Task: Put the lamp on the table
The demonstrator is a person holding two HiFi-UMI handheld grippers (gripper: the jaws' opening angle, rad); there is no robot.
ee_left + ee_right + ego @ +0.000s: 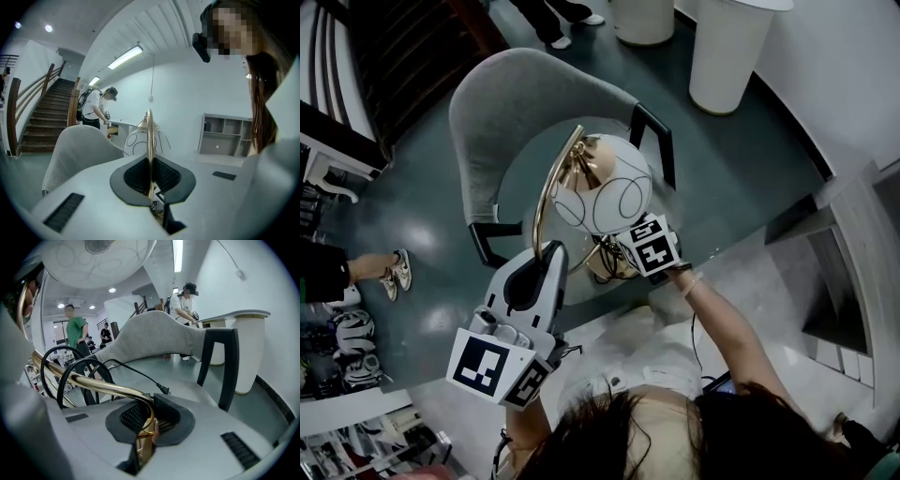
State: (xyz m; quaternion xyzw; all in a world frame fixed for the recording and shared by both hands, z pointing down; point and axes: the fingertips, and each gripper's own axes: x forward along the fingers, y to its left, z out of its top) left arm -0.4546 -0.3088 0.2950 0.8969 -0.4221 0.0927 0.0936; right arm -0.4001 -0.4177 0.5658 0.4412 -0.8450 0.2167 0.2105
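Observation:
The lamp has a white globe shade (pixel 605 195) with dark ring lines and a curved brass arm (pixel 546 192). It hangs in the air over a grey chair (pixel 511 103). My left gripper (pixel 546 251) is shut on the brass arm (pixel 149 154), which runs straight up between its pads. Lower down and under the shade, my right gripper (pixel 619 253) is shut on the brass tube (pixel 108 388) near the lamp's base. The shade (pixel 96 261) fills the top of the right gripper view. The lamp's black cord (pixel 79 371) loops beside the tube, its plug (pixel 162 389) hanging free.
The grey armchair with black arms (pixel 220 366) stands directly below the lamp. Two white cylindrical pedestals (pixel 731 47) stand at the far side. A person's feet (pixel 394 272) show at left, other people (pixel 98 108) stand near a staircase (pixel 42 119). A pale ledge (pixel 853 253) runs along the right.

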